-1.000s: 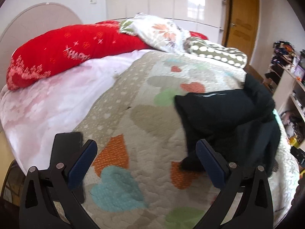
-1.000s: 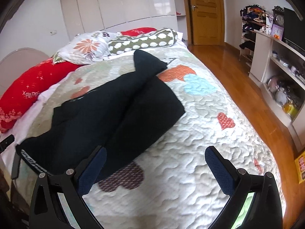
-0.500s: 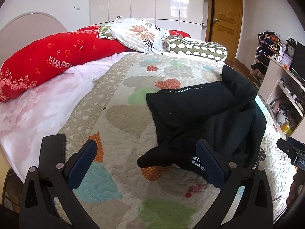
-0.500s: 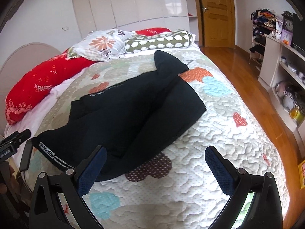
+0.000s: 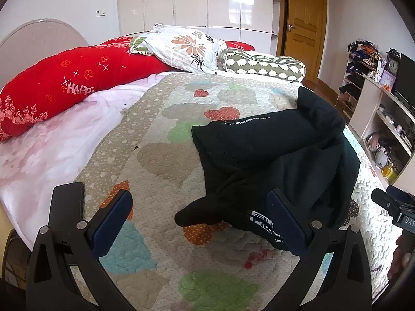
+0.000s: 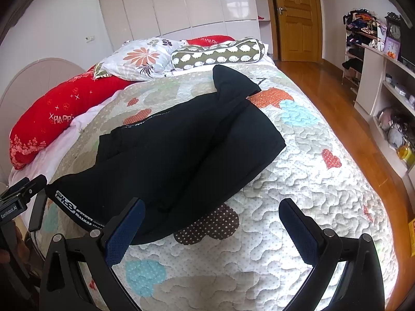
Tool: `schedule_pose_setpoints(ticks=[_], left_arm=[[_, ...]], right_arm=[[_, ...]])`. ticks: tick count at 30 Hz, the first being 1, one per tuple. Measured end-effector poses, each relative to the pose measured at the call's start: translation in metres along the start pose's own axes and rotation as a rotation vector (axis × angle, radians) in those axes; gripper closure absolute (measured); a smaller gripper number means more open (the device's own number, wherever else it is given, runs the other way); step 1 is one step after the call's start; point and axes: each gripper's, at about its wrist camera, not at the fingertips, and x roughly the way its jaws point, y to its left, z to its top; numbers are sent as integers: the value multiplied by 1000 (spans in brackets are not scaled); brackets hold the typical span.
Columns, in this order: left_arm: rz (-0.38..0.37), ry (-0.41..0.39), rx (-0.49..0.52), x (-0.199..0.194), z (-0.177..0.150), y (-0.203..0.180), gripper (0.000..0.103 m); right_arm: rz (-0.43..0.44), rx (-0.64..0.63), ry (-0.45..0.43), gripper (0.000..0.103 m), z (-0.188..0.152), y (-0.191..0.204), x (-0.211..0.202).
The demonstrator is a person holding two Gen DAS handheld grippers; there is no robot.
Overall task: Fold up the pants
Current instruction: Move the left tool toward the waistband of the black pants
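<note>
The black pants (image 6: 181, 145) are spread loosely over the heart-patterned quilt (image 6: 298, 181) on the bed, bunched and partly doubled over, with one end reaching far towards the pillows and the white-lettered waistband (image 6: 75, 207) lying near the bed's near left edge. In the left wrist view the pants (image 5: 272, 155) are seen right of centre, a pointed flap of cloth lying on the quilt (image 5: 155, 155) between the fingers. The left claw (image 5: 199, 220) is held wide open above the quilt, nothing gripped; its right finger is seen in front of the waistband lettering. The right claw (image 6: 210, 230) is likewise spread open and empty, its left finger seen over the near hem of the pants. At the far end a red bolster (image 6: 59, 114), a floral pillow (image 6: 137, 59) and a green patterned bolster (image 6: 220, 51) are stacked. Shelving (image 6: 384, 83) with clutter is seen to the right, beyond the wooden floor (image 6: 337, 98).
</note>
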Motion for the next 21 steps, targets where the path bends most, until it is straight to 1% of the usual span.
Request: schedule_pose_setpoints(ticks=[12, 18, 21], left_arm=[[-5, 7, 6, 3, 0, -5, 0], [-48, 40, -42, 8, -10, 2, 0], [-82, 57, -53, 12, -18, 0, 0]], right_arm=[[-1, -8, 4, 0, -1, 0, 2], [-9, 3, 23, 0, -3, -5, 7], [-11, 18, 35, 0, -4, -10, 11]])
